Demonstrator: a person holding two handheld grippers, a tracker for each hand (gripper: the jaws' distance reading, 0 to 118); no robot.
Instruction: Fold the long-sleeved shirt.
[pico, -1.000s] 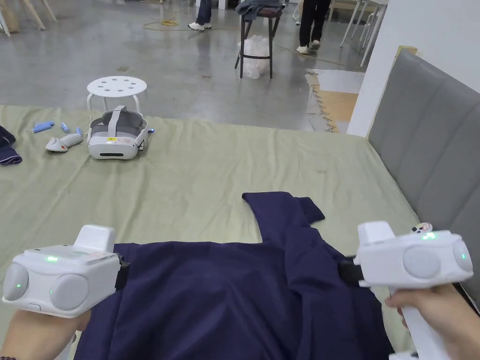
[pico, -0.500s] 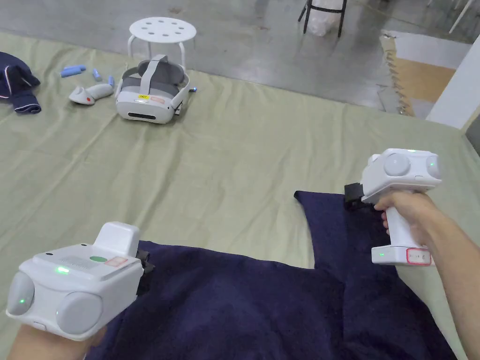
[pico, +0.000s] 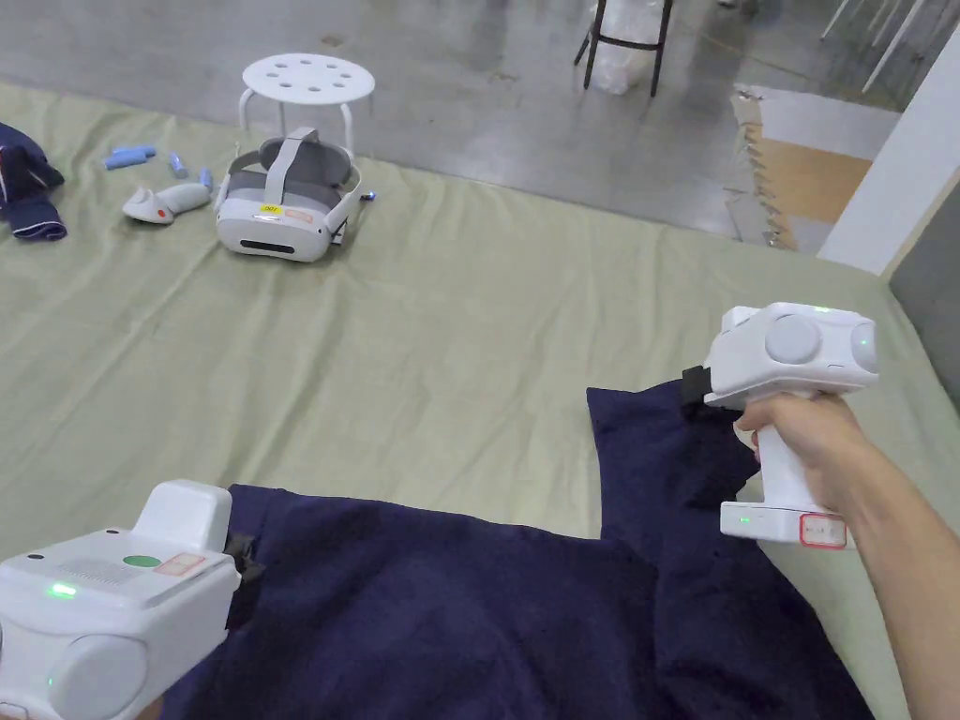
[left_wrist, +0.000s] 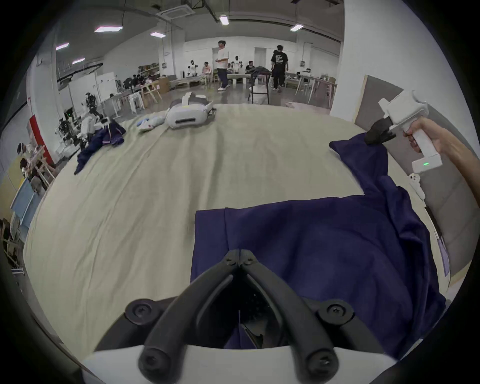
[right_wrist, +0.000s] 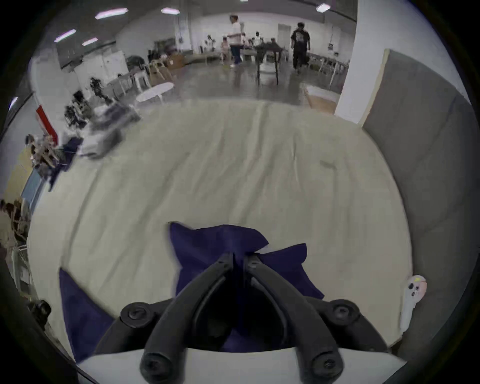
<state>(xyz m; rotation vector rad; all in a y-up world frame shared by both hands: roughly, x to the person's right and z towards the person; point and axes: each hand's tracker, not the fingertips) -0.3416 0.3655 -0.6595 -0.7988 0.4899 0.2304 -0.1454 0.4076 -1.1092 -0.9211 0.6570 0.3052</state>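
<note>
Your left gripper (left_wrist: 240, 259) has its jaws brought together at the tips, sitting on the near left part of the shirt (pico: 487, 609); in its own view the tips meet over the navy cloth, but you cannot tell whether any fabric is caught between them. In the head view that gripper (pico: 246, 555) sits at the shirt's left edge, low in the picture.

Your right gripper (right_wrist: 239, 256) is closed on the end of the shirt's sleeve (pico: 647, 441): in its own view navy cloth bunches up between the two tips and spills out on both sides of them. From the head view, your right hand (pico: 806, 436) holds that gripper (pico: 696, 384) at the far end of the sleeve, which runs away from you along the right side of the shirt body.

The shirt lies spread on a pale green sheet (pico: 450, 328) covering a bed, close to you and toward the right, with a grey padded headboard (right_wrist: 420, 156) beyond it on the right.

Farther off on the sheet, to the left, sit a white headset (pico: 281, 202), a white hand controller (pico: 169, 200) beside it, and a bundle of dark clothes (pico: 28, 192) at the left edge. A white round stool (pico: 307, 80) stands on the floor behind the headset.
</note>
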